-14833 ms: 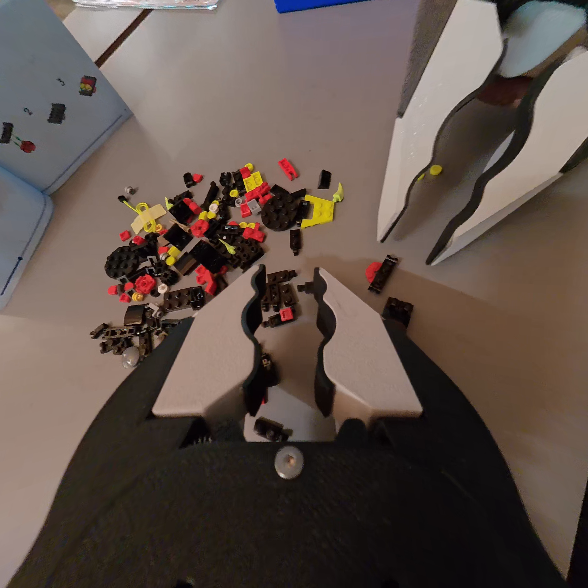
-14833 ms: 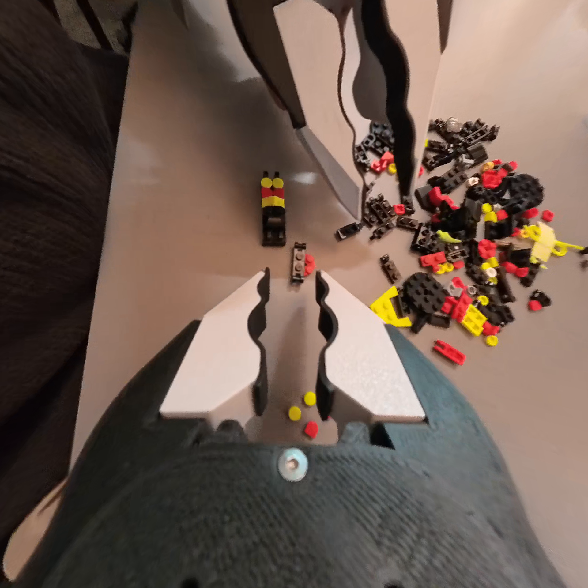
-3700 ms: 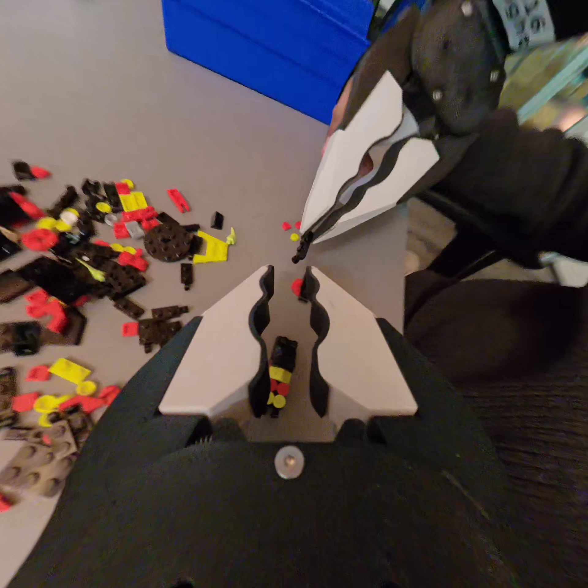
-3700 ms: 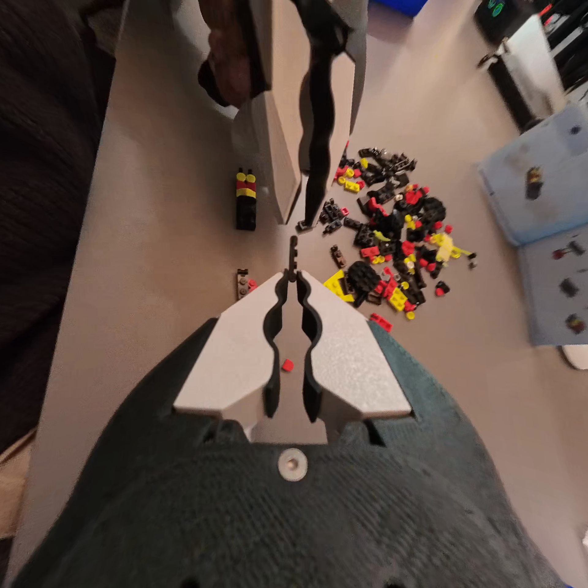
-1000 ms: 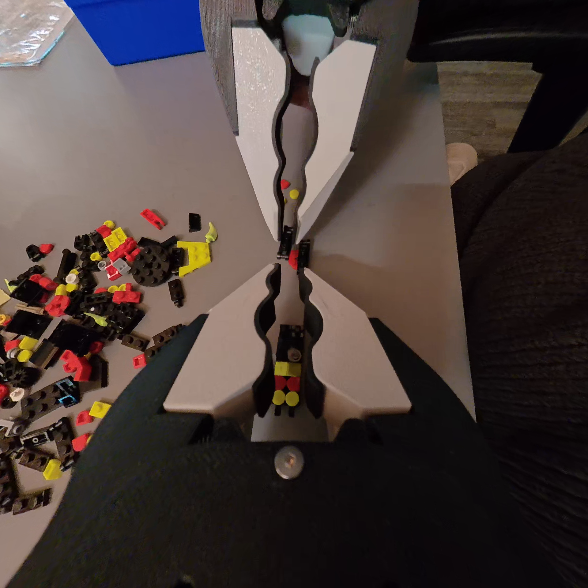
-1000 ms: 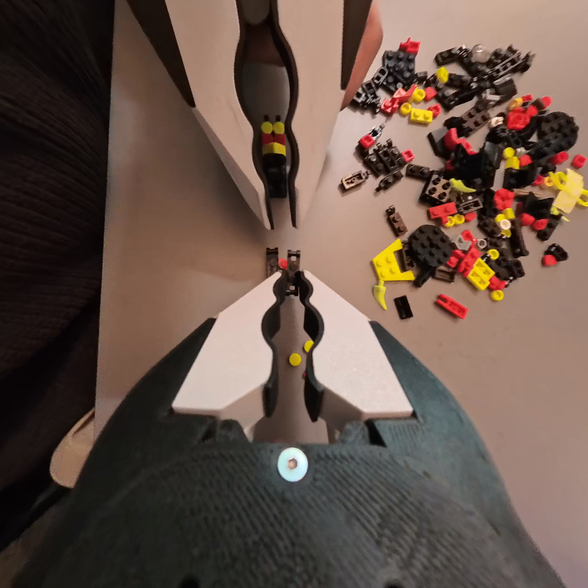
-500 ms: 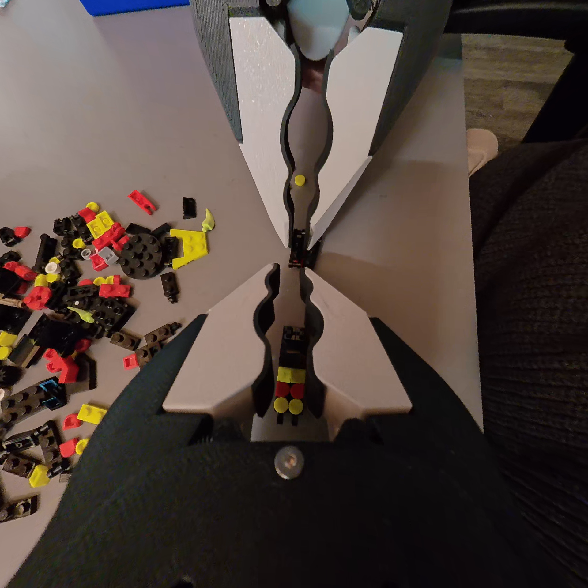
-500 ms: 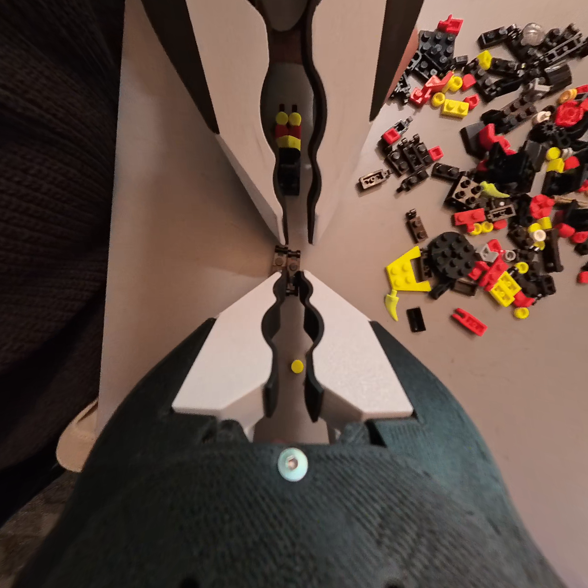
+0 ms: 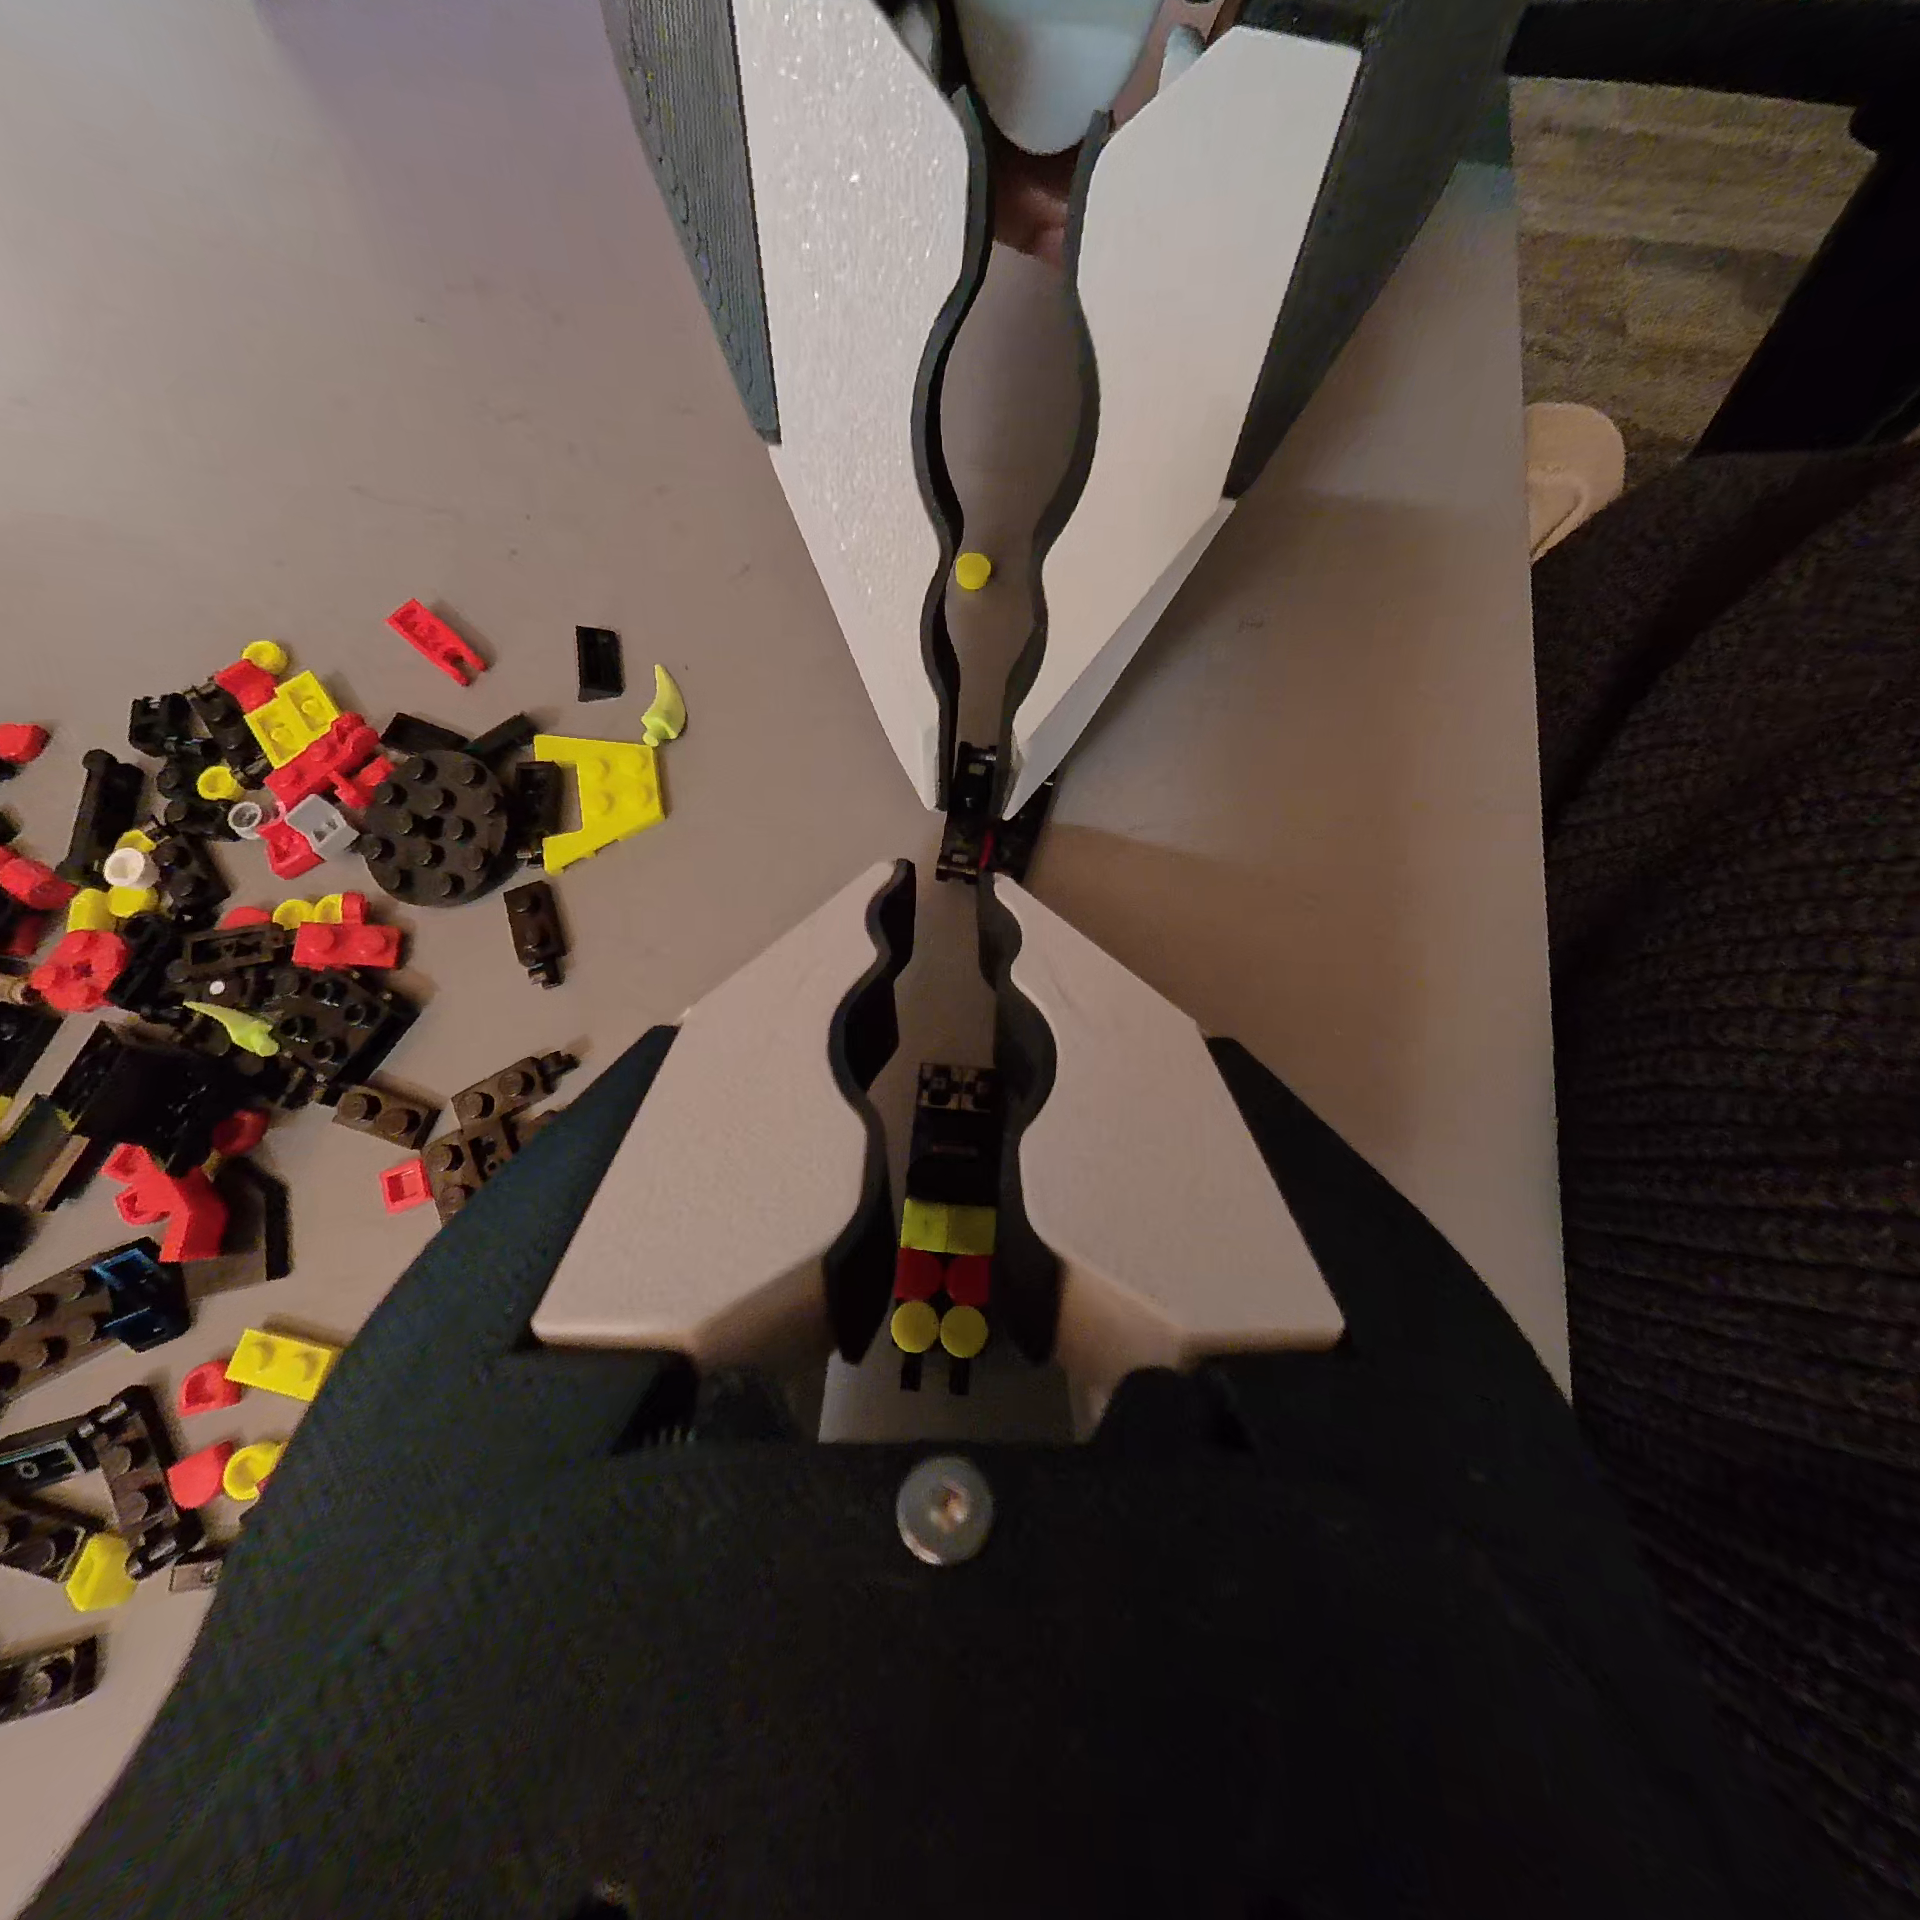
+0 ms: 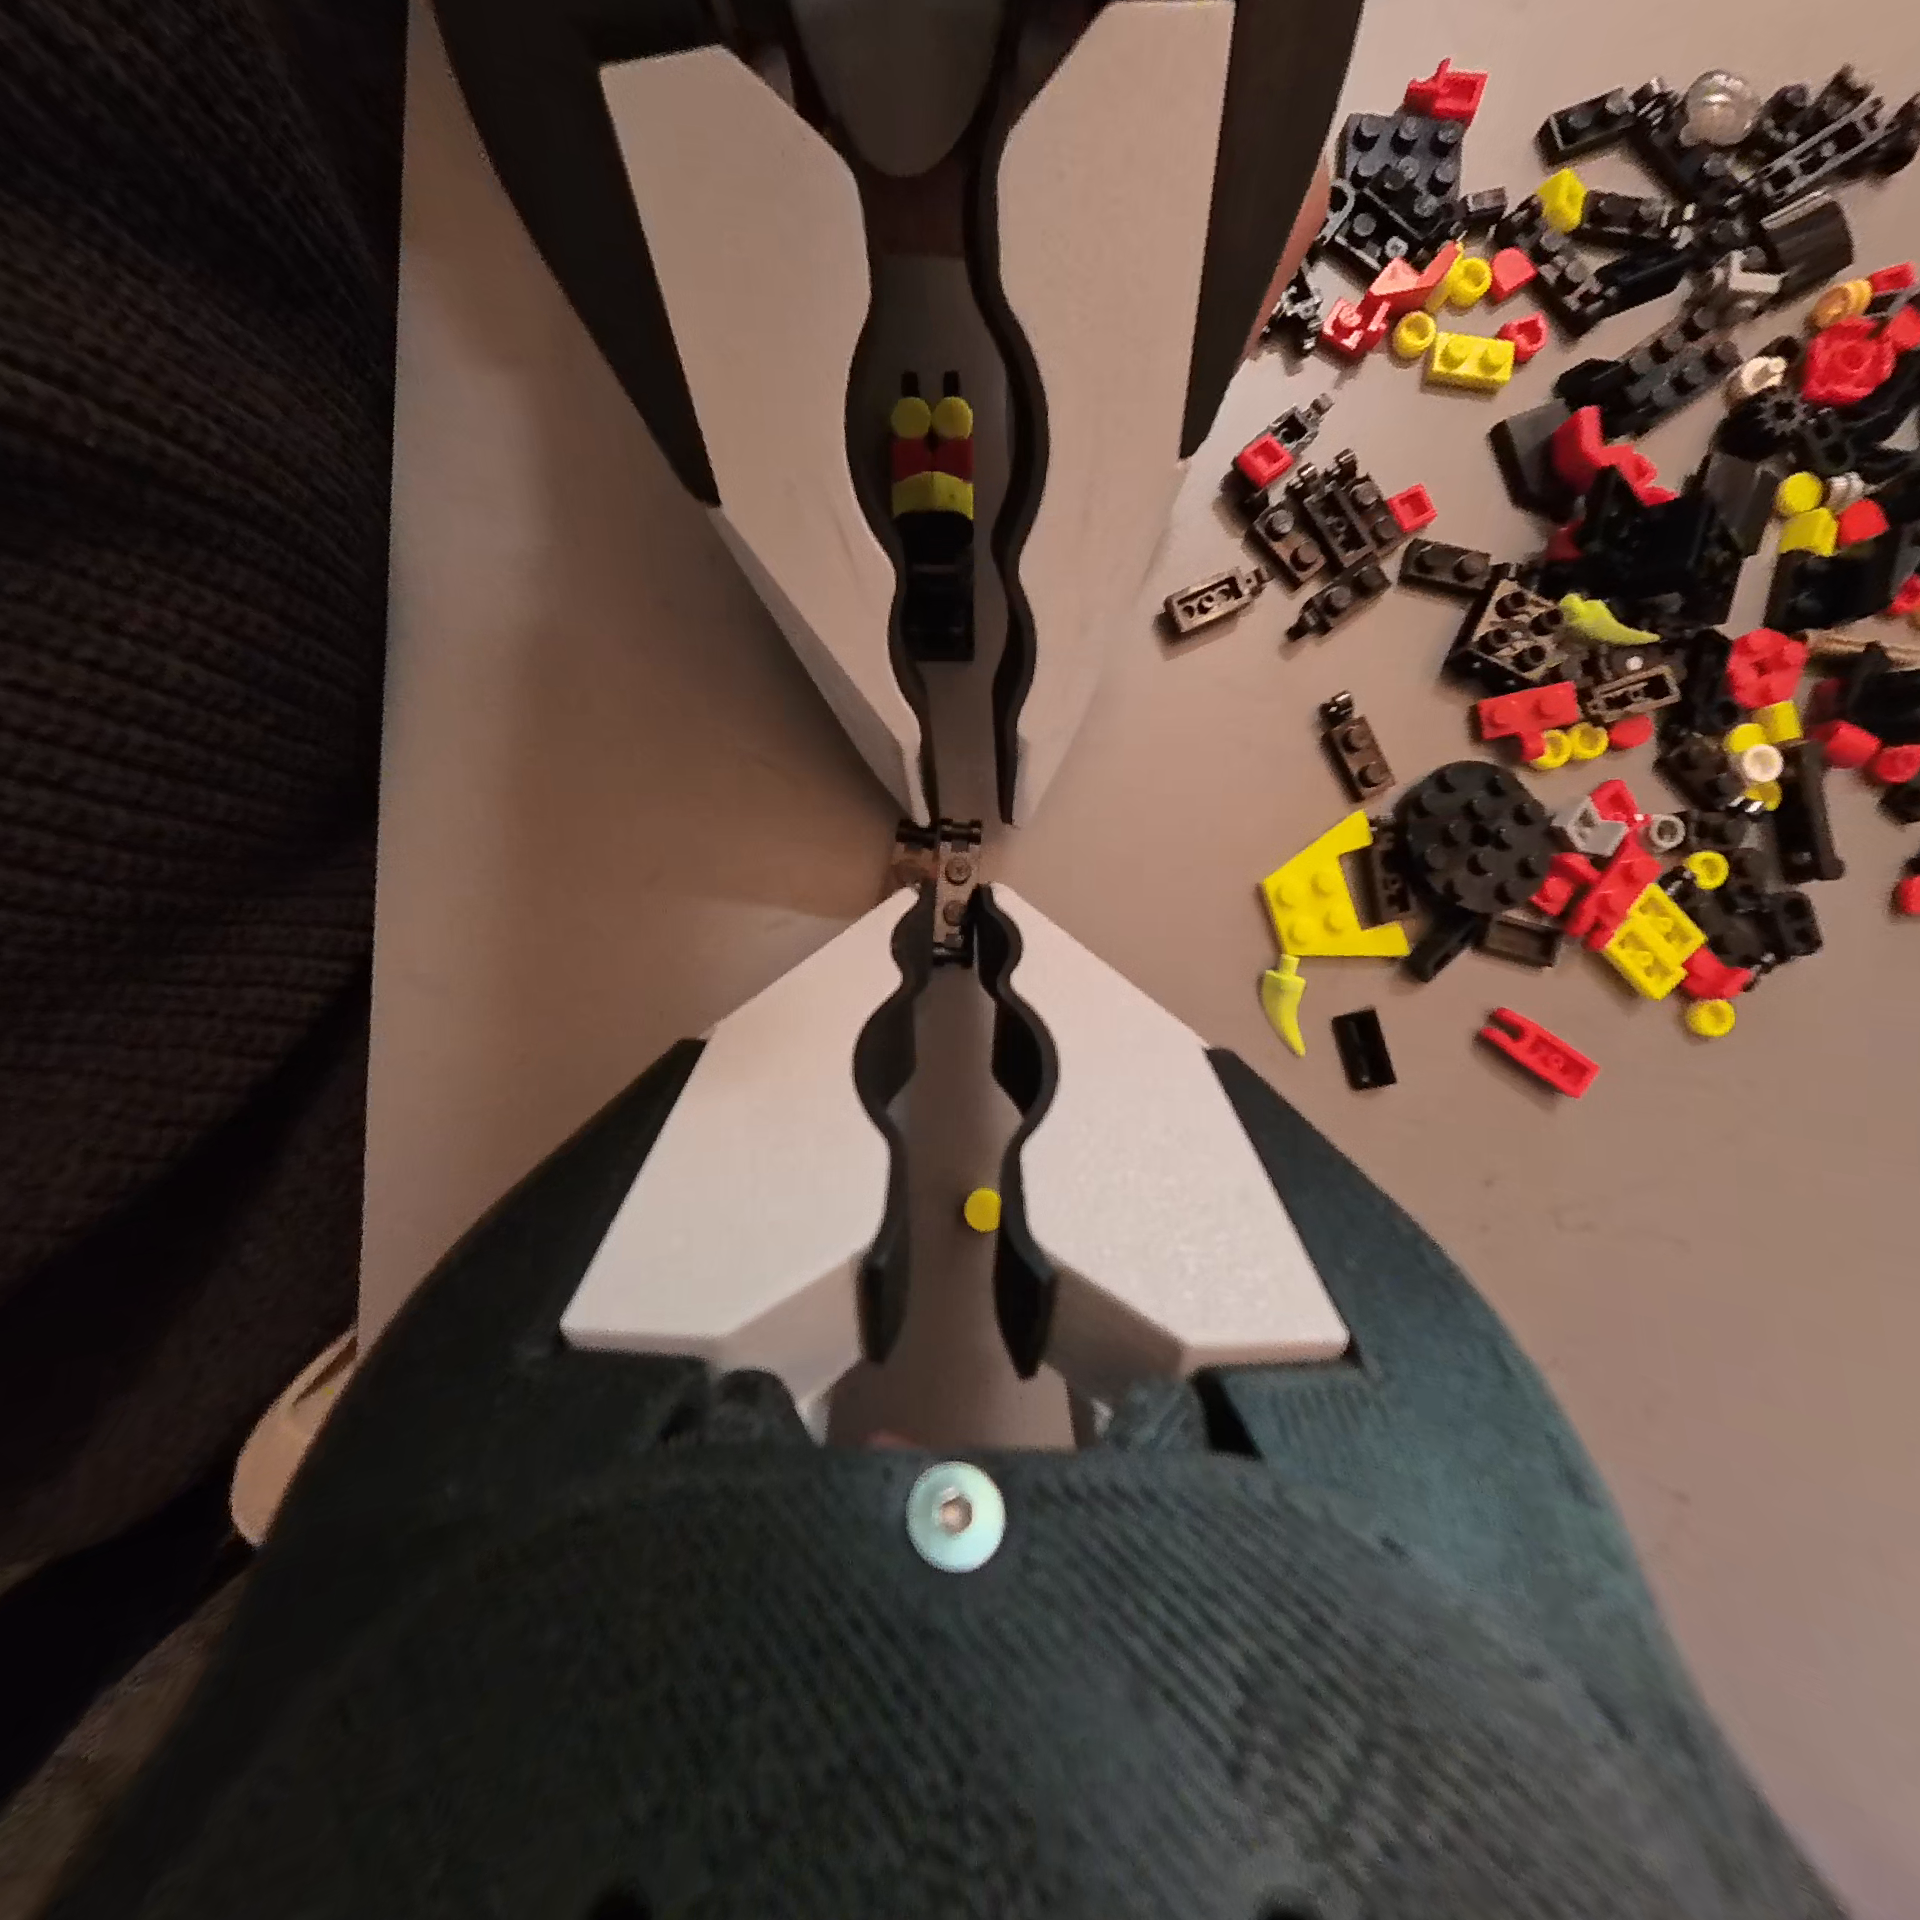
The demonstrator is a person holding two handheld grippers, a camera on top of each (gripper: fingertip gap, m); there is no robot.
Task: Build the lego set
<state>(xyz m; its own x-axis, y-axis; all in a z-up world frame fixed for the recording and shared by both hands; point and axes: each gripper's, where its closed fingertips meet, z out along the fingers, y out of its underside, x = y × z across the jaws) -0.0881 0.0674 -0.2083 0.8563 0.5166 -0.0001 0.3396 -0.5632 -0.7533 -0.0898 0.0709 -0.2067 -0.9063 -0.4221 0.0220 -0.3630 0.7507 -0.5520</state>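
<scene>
My left gripper (image 9: 945,894) is shut on a small black, yellow and red lego assembly (image 9: 945,1226), which sits deep between its fingers. My right gripper (image 10: 951,914) is shut at its tips on a small black clip piece (image 10: 954,894) with a bit of red in it. The two grippers meet tip to tip just above the grey table (image 9: 312,312), and the clip piece (image 9: 977,821) touches the left gripper's tips. The right gripper (image 9: 977,779) shows at the top of the left wrist view, the left gripper (image 10: 961,810) at the top of the right wrist view. A yellow round stud (image 10: 982,1208) shows in the right gripper's gap.
A pile of loose black, red and yellow pieces (image 9: 260,935) lies to the left of the left gripper; it also shows in the right wrist view (image 10: 1662,675). It holds a yellow wedge plate (image 9: 603,795) and a black round plate (image 9: 436,831). The table edge (image 9: 1538,935) and a person's dark-clothed leg (image 9: 1766,1039) are close by. The yellow round stud (image 10: 982,1208) is about 7 cm from my right fingertips. My left wrist view (image 9: 974,569) looks at it from another angle.
The two grippers have closed the gap between their tips; the clip piece now touches the left gripper's tips. Both views shifted slightly over the table; the blue box left the view.
</scene>
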